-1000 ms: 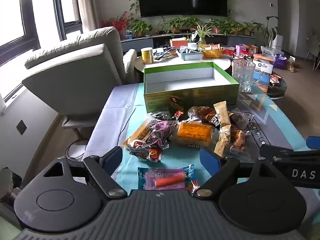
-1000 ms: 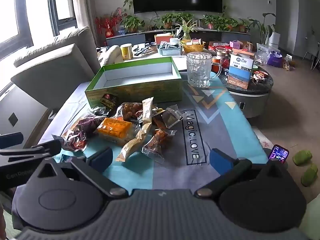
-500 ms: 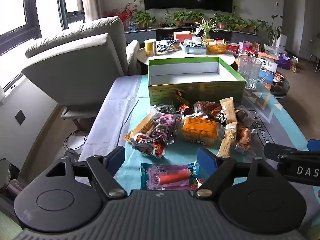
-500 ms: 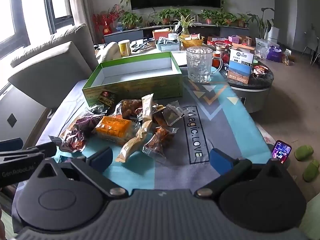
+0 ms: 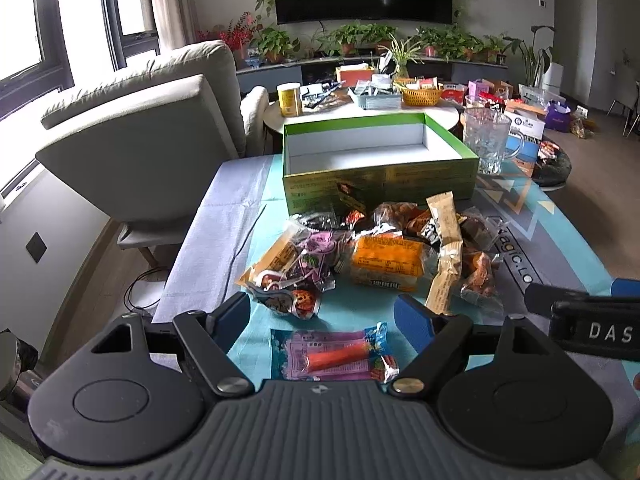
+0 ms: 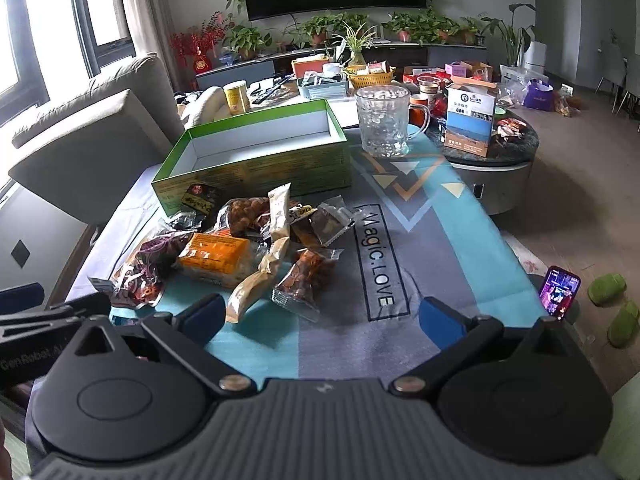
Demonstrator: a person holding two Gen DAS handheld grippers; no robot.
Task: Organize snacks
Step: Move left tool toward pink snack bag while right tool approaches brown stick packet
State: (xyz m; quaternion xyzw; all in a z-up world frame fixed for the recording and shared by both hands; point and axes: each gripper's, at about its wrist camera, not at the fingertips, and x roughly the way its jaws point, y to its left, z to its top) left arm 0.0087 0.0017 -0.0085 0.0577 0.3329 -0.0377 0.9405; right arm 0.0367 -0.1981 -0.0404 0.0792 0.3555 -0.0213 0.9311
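Left tongs (image 5: 322, 312) apart, empty; sausage pack (image 5: 334, 354) lies directly below, long axis crosswise to the fingers. Right tongs (image 6: 322, 318) apart, farther off.

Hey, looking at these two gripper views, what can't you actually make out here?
- Box floor, left wrist view: near strip hidden behind the front wall.
- Sausage packet, left wrist view: lower edge hidden by the gripper body; unseen in the right wrist view.
- Snack pile, both views: bottom packets covered, labels too small.
- Phone screen, right wrist view: too small.
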